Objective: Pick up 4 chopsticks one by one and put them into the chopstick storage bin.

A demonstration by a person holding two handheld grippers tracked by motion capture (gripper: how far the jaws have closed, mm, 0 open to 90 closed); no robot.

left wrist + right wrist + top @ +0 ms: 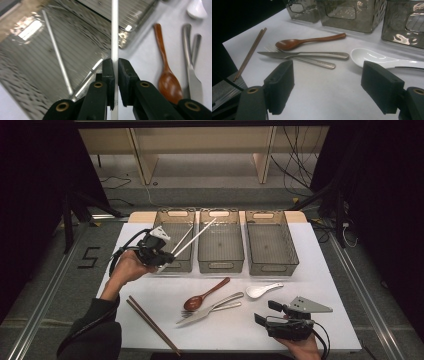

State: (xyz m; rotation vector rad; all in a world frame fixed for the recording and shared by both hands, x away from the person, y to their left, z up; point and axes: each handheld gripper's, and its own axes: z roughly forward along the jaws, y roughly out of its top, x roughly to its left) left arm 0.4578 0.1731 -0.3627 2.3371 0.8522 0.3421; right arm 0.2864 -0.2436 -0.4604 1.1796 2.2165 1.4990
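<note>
My left gripper (167, 256) (116, 62) is shut on a white chopstick (197, 236) (114, 30), held above the left clear bin (174, 211) (30, 75). The stick slants up and right, and its far tip reaches over the middle bin (221, 266). A second white chopstick (184, 238) (56, 50) lies inside the left bin. My right gripper (264, 312) (327, 65) rests open near the table's front right edge with nothing between its pads; a white ceramic spoon (264, 290) (372, 57) lies just beyond it.
A wooden spoon (207, 294) (307, 41), a metal knife (210, 309) (307, 54) and a fork (317, 63) lie mid-table on the white mat. Two brown chopsticks (150, 322) (250, 52) lie at the front left. A third bin (270, 266) stands at the right.
</note>
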